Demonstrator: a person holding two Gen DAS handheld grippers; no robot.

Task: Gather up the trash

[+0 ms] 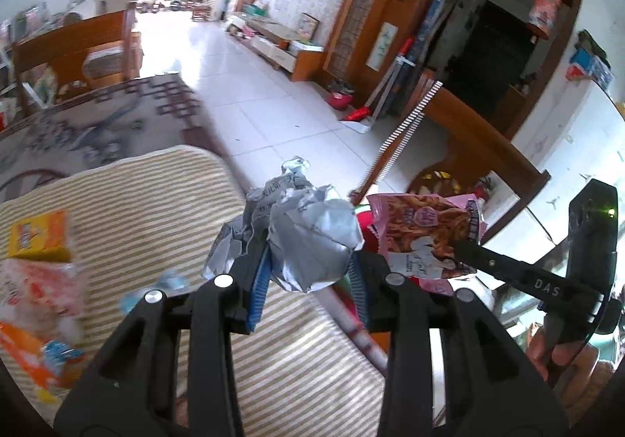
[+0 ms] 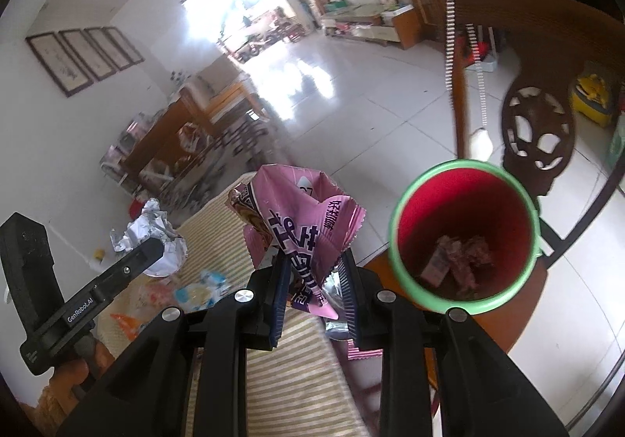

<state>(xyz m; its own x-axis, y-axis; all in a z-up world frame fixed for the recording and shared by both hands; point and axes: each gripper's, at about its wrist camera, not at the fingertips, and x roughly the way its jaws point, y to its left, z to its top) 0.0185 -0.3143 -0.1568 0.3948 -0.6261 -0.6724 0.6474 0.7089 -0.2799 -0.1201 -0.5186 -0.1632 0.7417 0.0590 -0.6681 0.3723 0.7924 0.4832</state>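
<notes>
Silver foil wad (image 1: 312, 241) in left tool (image 1: 308, 276)

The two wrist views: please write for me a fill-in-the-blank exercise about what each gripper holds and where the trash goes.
1. The left gripper is shut on a crumpled ball of ____ foil.
2. The right gripper is shut on a ____ snack wrapper.
3. The bin with the red inside has a ____ rim.
4. The cloth under the leftover trash has a ____ pattern.

Missing words: silver; pink; green; striped
</notes>
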